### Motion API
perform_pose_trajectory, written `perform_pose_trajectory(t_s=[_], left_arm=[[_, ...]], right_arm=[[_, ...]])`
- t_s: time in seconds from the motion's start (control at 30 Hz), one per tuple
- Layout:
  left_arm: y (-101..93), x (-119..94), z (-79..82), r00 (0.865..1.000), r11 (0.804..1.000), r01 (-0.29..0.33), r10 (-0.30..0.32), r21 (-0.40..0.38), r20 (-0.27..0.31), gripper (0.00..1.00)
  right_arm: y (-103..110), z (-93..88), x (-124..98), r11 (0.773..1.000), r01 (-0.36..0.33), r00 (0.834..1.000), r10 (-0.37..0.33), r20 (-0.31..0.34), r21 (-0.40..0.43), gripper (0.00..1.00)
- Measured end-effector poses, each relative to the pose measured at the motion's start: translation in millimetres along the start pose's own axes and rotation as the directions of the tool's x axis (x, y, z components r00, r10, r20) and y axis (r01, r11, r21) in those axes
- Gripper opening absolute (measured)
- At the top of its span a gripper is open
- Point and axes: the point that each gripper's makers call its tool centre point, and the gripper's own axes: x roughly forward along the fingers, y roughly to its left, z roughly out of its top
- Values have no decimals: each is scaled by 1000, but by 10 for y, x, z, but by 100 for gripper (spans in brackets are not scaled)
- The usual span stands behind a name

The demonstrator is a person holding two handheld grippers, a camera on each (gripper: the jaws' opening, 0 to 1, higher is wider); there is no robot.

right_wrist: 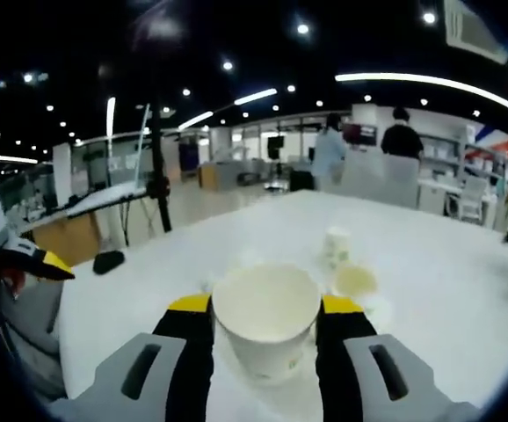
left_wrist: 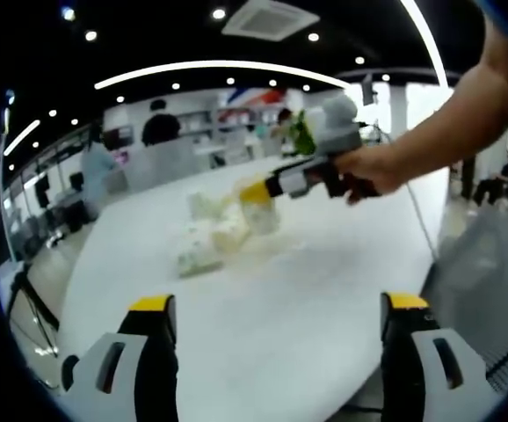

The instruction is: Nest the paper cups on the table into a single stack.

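Paper cup [right_wrist: 266,318] clamped in right gripper [right_wrist: 265,327], rim up; thin wall may crush if squeezed. Left gripper [left_wrist: 276,321] jaws apart, empty. Tilted entry could topple the other cups [right_wrist: 337,246] on the table [right_wrist: 447,264].

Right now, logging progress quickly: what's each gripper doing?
Left gripper: open, holding nothing.
Right gripper: shut on a paper cup.
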Motion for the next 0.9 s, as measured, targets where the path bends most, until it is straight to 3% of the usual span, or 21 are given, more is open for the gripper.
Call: perform_pose_trajectory(t_s=[0.57, 0.9], left_arm=[[1, 14, -16, 1000, 1000, 0, 0, 2, -8, 96], [-1, 19, -23, 1000, 1000, -1, 1, 7, -13, 96]], right_arm=[[63, 165, -181, 1000, -23, 998, 24, 51, -15, 41], [112, 169, -301, 999, -37, 996, 38, 76, -19, 41]])
